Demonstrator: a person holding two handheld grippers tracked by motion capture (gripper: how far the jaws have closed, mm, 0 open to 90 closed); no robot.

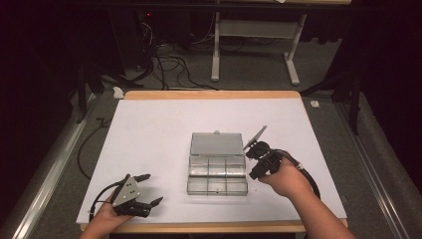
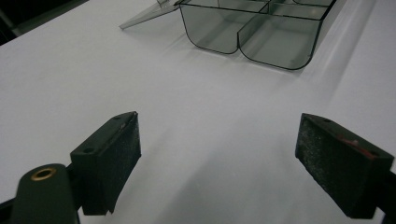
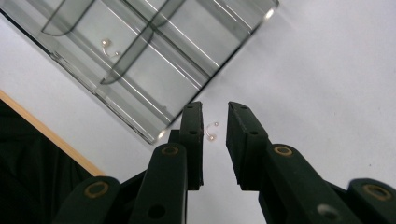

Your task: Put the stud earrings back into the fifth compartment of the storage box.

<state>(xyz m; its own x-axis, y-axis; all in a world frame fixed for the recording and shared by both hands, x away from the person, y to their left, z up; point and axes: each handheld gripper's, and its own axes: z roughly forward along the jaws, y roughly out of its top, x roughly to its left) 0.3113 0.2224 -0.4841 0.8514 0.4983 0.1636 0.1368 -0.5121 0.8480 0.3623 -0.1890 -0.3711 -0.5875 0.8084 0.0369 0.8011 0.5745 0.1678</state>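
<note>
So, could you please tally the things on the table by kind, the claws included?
Earrings: 2
Box: 1
Claws: 2, left claw and right claw
Total: 5
</note>
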